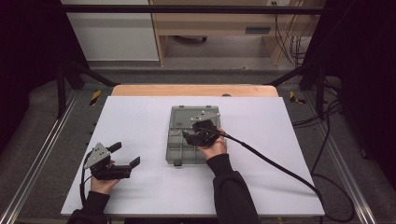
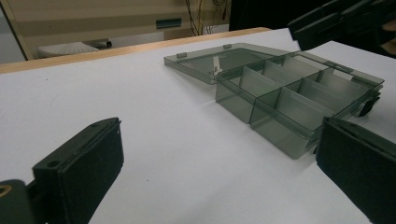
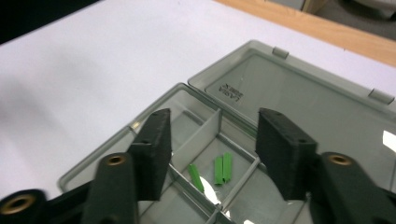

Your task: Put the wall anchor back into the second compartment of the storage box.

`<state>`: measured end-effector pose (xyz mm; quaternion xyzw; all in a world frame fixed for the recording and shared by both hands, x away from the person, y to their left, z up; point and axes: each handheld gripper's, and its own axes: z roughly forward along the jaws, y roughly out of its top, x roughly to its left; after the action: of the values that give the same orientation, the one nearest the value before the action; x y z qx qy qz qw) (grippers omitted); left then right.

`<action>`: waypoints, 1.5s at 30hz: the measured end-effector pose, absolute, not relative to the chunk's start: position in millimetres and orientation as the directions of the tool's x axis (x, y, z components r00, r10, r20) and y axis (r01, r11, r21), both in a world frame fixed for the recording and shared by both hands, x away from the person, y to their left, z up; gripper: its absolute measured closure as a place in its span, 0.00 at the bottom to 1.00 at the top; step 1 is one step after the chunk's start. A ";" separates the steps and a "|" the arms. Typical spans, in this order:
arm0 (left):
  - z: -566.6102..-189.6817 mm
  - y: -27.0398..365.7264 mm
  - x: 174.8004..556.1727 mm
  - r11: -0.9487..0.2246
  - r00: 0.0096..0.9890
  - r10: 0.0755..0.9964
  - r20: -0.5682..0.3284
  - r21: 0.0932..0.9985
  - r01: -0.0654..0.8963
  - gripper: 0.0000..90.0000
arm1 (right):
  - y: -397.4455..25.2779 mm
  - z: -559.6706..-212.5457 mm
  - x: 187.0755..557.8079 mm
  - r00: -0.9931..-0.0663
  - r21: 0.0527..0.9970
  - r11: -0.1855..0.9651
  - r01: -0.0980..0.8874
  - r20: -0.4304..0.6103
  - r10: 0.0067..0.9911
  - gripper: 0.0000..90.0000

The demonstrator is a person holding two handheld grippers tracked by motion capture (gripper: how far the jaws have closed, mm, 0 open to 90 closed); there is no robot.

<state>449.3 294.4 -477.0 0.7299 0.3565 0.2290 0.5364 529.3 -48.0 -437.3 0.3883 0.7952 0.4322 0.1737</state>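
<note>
White sheet-covered table (image 1: 140,121) with a wooden far edge; on it, near the middle, a translucent smoky-grey plastic compartment box (image 1: 187,144) lying with its hinged lid (image 1: 194,116) swung flat open toward the far side. Right gripper (image 1: 189,136), held in the person's right hand (image 1: 214,148), sits over the box's open tray, its black cable (image 1: 280,168) trailing off toward the near right of the table. In the right gripper view its two black jaws stand well apart with nothing between them, framing one of the far-row compartments of the box (image 3: 219,140); three small green strips (image 3: 215,171) lie loose on that compartment's floor, two side by side and one slightly tilted just beside them. Jaws not touching the strips; whether they touch a divider cannot be told. Lid (image 3: 317,102) lies flat beyond, with small moulded lettering on its inner face. Left gripper (image 1: 126,156), in the person's left hand (image 1: 103,183), rests low at the near left of the table, well apart from the box, grey three-cornered plate on top. In the left gripper view its jaws are spread wide, empty, aimed across the bare sheet toward the box (image 2: 299,102), with the right gripper (image 2: 345,21) showing above the box's far corner.
</note>
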 end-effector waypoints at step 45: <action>-477.4 292.4 448.6 -0.180 0.643 0.765 -0.040 0.945 0.273 0.00 | -212.0 -467.3 430.2 -0.600 0.949 0.113 0.294 0.091 0.794 0.00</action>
<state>448.6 292.4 -477.4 0.7326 0.3543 0.2307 0.5334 430.2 -212.0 -467.3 0.3834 0.7099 0.5444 0.2296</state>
